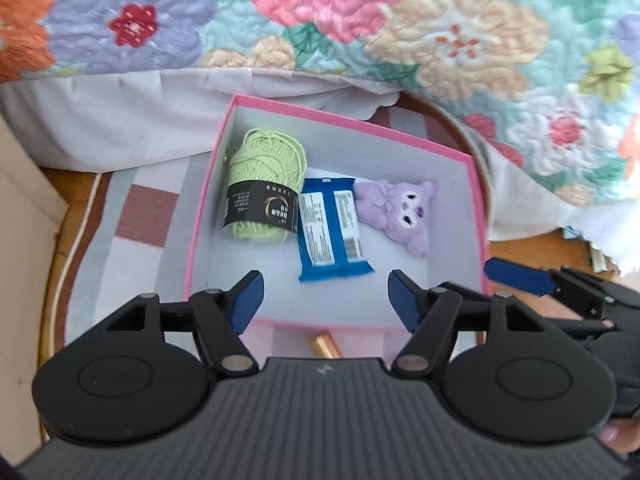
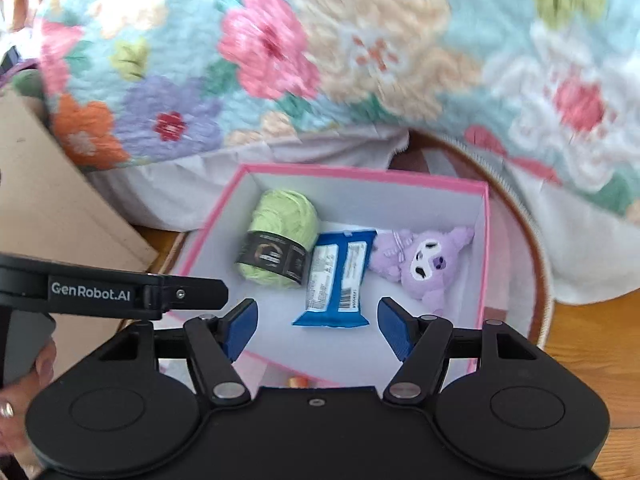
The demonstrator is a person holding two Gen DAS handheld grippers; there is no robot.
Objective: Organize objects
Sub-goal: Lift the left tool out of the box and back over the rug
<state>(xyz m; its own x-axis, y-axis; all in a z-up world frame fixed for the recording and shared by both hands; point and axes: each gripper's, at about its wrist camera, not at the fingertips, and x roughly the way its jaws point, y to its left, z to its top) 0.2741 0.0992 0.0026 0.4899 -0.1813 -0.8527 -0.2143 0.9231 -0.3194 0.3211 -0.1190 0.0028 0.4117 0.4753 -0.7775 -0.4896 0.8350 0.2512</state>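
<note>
Flowered quilting (image 1: 320, 12) in pink, lavender, orange and pale blue fills the background, draped down to a checked mat (image 1: 132, 216) on a wooden floor (image 2: 592, 368), and on that mat stands my landmark, a pink box (image 1: 340, 122) with a white inside. Within the box, along its left wall, lies a skein of light green yarn (image 1: 266, 164) with a black paper band around its lower half. Just right of the yarn, touching it or nearly so, a blue snack packet (image 1: 330, 232) lies flat with its printed white panels facing up. Right of the packet, toward the box's right wall, a small purple plush toy (image 1: 402, 212) rests on its back, its face turned up and tilted. My left gripper (image 1: 326, 300) hovers over the near edge of the box with its blue pads spread wide apart and nothing between them. My right gripper (image 2: 316, 324) hangs over the same near edge, jaws likewise wide apart and holding nothing; in the left wrist view it shows beyond the box's right near corner. Outside the box, against its near wall, a small gold-coloured cylinder (image 1: 325, 345) lies on the mat, partly hidden by the left gripper's body. Left of the box stands a tan cardboard panel (image 2: 60, 200).
</note>
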